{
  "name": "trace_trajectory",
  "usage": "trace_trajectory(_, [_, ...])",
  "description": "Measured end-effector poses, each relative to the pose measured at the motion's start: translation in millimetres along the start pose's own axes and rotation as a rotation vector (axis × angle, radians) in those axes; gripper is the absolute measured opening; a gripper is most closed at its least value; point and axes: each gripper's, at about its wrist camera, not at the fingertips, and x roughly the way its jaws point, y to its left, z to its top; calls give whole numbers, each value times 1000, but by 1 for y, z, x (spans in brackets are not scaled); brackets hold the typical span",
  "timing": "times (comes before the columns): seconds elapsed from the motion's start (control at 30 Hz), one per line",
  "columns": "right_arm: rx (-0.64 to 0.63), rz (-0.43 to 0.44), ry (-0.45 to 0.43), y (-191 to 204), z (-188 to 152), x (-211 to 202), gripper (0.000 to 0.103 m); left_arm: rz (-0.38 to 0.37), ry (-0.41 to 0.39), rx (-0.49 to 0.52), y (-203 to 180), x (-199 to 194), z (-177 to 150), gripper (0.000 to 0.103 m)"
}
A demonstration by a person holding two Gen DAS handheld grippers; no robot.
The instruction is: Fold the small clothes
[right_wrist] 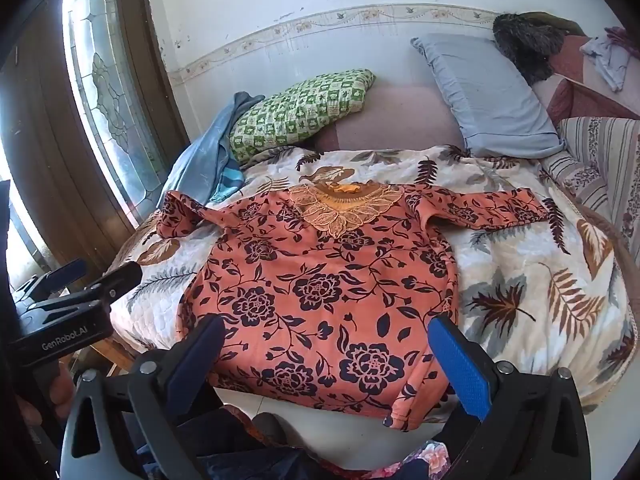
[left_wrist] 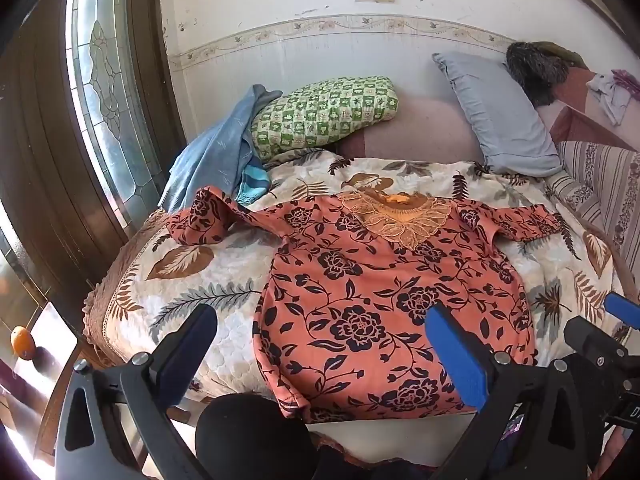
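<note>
The left tongs hang spread wide above the near edge of the bed, nothing between the blue pads; the right tongs are spread just as wide and also empty. Each shows in the other's view: the right tongs poke in at the right margin of the left wrist view, and the left tongs stand at the left margin of the right wrist view, with fingers of the person's hand wrapped around the handle.

Just beyond both pairs lies the orange floral top, spread flat and face up on the leaf-print quilt, its hem hanging slightly over the near edge. Its lace collar points to the far side. The right sleeve lies straight out; the left sleeve is bent up into a rumpled hump.

Past the left sleeve a blue garment lies heaped against a green checked pillow. Further right a grey-blue pillow leans on the wall, with a dark furry thing behind it that I cannot identify. A striped blanket lies at the right edge, cut off by the lens. A wooden door with leaded glass stands at the left, and an orange fruit sits low beside the bed.

Below the tongs, dark clothing and a round black shape fill the lower margin, too close to make out.
</note>
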Motion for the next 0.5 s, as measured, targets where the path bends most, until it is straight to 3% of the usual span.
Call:
trace_trajectory(0.13, [48,12,-23,-17,12,-5,103,8,-14,22,-9,0,2,103])
trace_trajectory(0.2, [23,-38,-67,-17,19,-11,103,-3,-17,23,-7,-1,7,103])
trace_trajectory(0.5, [60,-69,-142,-37,30,-18,103,18,-26,59,-24,-3,16,103])
